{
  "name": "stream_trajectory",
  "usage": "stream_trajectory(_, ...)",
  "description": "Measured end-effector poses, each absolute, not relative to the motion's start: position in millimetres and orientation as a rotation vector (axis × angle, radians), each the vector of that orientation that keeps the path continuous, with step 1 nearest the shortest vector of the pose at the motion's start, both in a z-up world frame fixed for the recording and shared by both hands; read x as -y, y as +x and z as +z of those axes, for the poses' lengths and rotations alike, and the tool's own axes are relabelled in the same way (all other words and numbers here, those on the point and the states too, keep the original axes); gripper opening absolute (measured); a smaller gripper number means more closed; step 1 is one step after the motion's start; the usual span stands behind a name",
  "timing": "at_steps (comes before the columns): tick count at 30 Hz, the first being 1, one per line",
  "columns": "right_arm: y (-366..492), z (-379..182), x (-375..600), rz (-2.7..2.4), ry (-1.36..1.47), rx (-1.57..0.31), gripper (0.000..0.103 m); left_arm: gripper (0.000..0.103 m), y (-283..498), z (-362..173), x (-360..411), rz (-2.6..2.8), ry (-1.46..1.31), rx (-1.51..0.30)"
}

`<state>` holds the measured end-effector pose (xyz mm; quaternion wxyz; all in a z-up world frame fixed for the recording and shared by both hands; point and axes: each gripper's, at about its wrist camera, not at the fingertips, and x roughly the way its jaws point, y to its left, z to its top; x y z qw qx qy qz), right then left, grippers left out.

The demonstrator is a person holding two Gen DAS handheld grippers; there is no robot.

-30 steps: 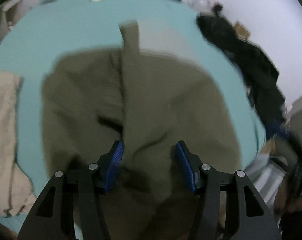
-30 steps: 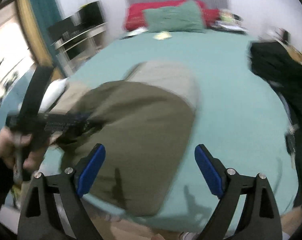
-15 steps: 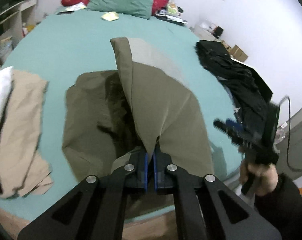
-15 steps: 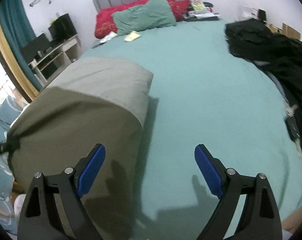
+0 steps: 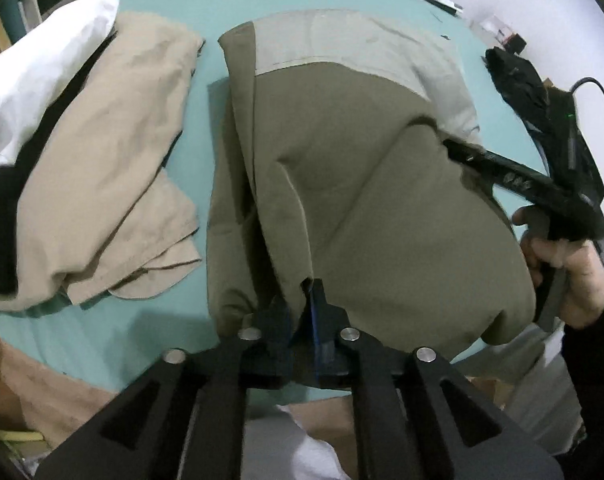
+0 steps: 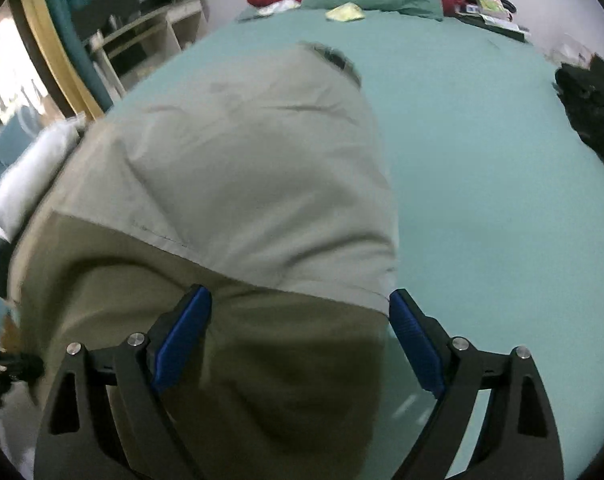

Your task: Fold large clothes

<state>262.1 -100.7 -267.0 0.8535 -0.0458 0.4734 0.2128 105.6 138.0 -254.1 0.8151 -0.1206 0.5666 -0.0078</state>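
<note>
Nearby, tan clothes (image 5: 101, 168) beside olive garment (image 5: 366, 200)

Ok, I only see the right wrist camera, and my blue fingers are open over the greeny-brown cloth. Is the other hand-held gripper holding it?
Observer: Yes. The left hand-held gripper is shut on the near edge of the olive garment.
Operator: Is there anything next to it on that side?
Observer: A beige garment lies to its left on the bed, with a strip of teal sheet between the two.
</note>
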Motion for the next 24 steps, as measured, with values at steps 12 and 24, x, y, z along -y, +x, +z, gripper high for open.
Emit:
stream_trajectory(12,262.7,-198.3,157.8,0.472,0.056,-0.818,0.09,0.038,204.8,-179.6,-105.4,-0.035,-0.145,-0.96)
stream_trajectory(24,360.3,-253.0,134.4,0.423,0.093,-0.975,0.09,0.038,256.9,-267.0,-122.8,0.005,-0.158,-1.109)
